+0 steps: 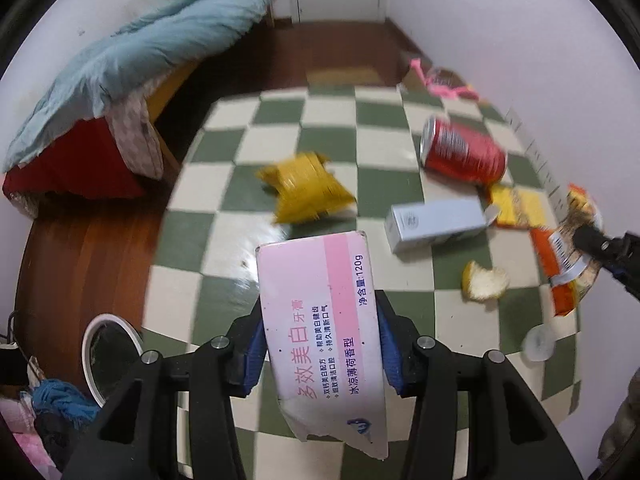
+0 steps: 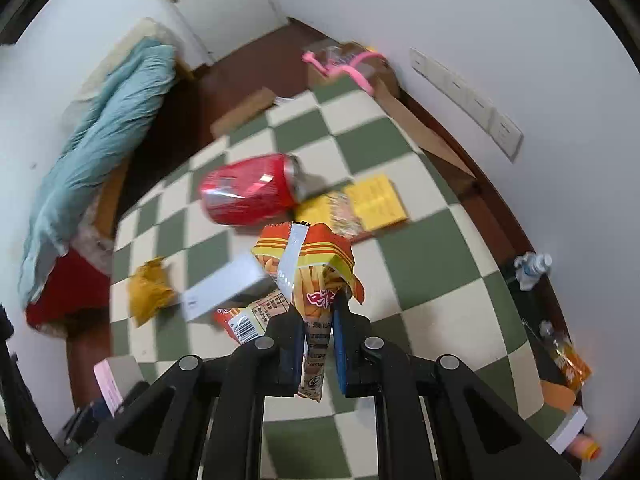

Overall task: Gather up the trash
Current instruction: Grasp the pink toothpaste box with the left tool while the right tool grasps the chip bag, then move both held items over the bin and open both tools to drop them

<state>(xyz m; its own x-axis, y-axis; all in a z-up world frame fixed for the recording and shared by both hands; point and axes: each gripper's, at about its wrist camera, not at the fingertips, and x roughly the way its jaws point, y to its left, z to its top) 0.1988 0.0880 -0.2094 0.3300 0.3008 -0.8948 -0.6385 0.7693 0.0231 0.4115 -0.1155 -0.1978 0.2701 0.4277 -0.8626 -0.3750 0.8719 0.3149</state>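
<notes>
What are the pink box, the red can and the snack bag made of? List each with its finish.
Pink box: thin cardboard, matte print; its torn lower edge shows white fibre.
Red can: likely aluminium, glossy paint; silvery rim and bright highlights.
Snack bag: plastic film, shiny and printed; it crumples between the right gripper pads.

My left gripper [image 1: 322, 354] is matte black plastic, built of angular, forked arms with triangular cut-outs near the base. Four round silver screw heads sit across its knuckles. Its fingers [image 1: 390, 354] carry blue pads on their inner faces, the blue looking scuffed along the edges. My right gripper [image 2: 316, 350] is the same make: black forked arms, four silver screws in a row, and fingers [image 2: 340, 350] lined with flat blue pads.
</notes>
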